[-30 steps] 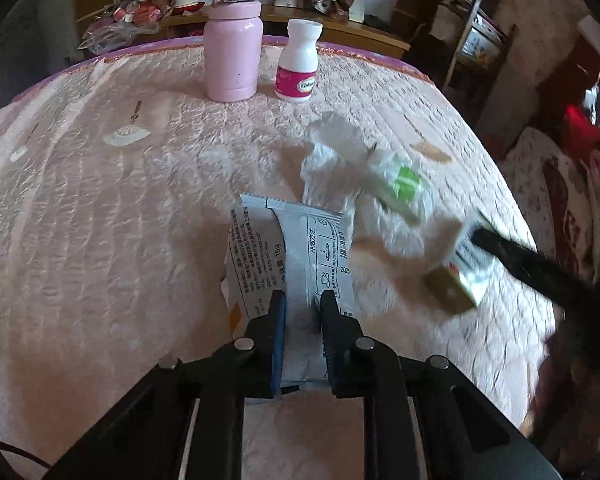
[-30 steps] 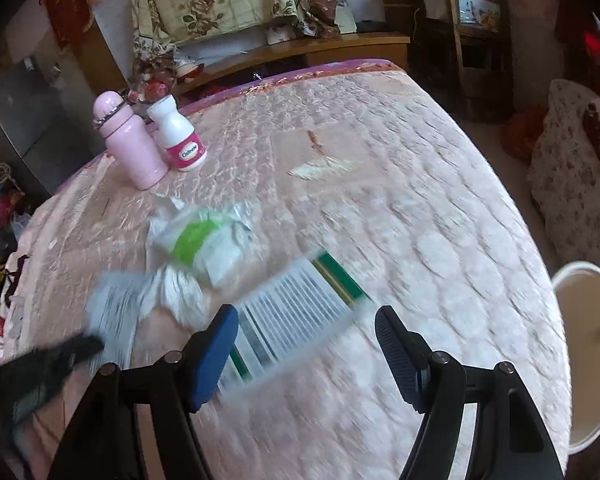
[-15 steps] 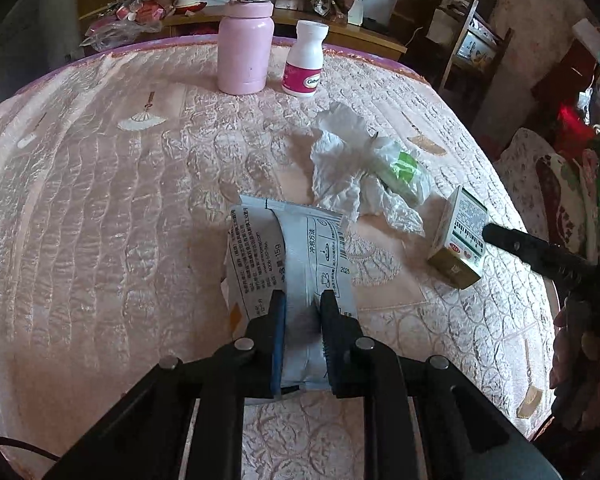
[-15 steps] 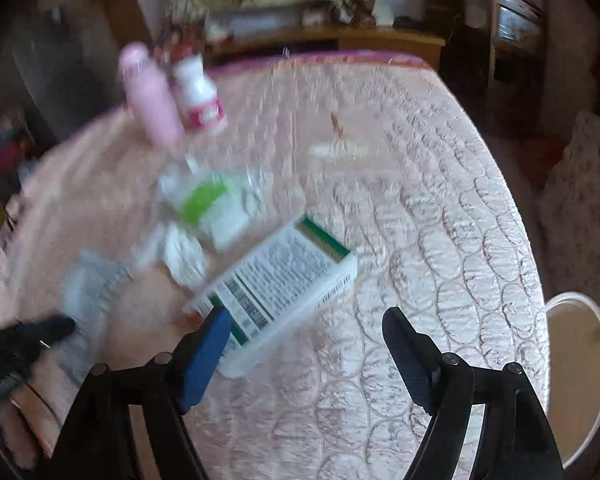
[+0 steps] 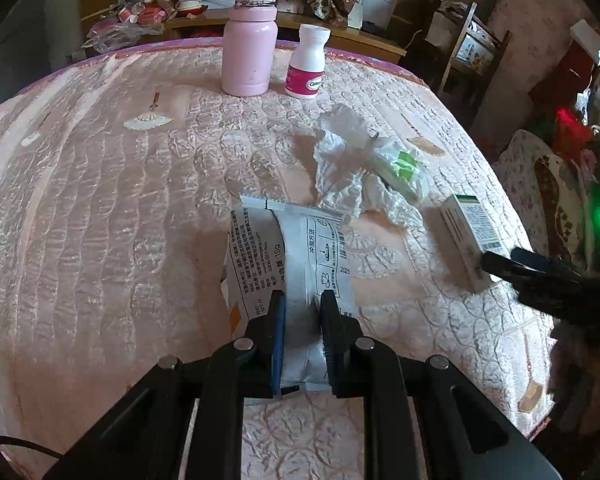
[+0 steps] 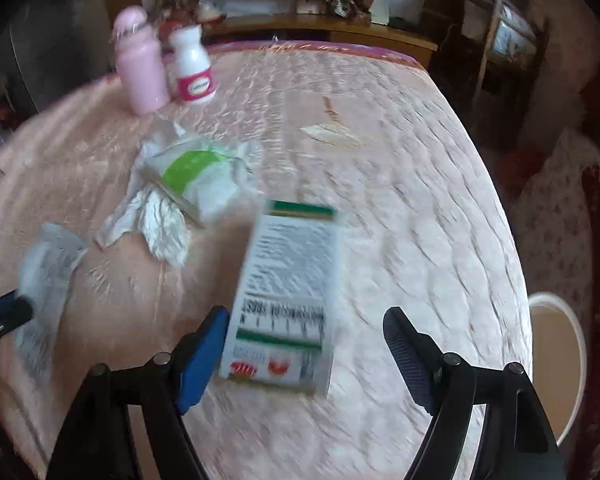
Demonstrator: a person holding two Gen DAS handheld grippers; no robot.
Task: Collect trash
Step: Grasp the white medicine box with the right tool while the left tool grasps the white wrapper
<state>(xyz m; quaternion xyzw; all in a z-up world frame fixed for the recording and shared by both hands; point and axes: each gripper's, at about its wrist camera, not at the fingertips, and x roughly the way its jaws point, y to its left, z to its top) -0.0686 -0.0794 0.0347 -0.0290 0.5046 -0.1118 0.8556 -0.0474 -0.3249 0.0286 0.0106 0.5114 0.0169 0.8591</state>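
Note:
My left gripper [image 5: 302, 316] is shut on a grey printed sachet [image 5: 296, 252] and holds it over the pink quilted table [image 5: 100, 220]. A crumpled white tissue [image 5: 340, 176] with a clear green-labelled wrapper [image 5: 400, 168] lies beyond it. My right gripper [image 6: 306, 336] is open, its fingers on either side of a white and green carton [image 6: 288, 292] that lies flat on the table. The carton also shows at the right of the left wrist view [image 5: 468, 236], with the right gripper's tip touching its near end.
A pink flask [image 5: 250, 40] and a white pill bottle [image 5: 308, 62] stand at the table's far edge. A white bin [image 6: 556, 364] sits on the floor to the right of the table. A wooden shelf and chairs stand behind.
My right gripper has swung round and closed in on the carton, which now lies lengthwise between its open fingers. My left gripper still holds the sachet, a little nearer the flask.

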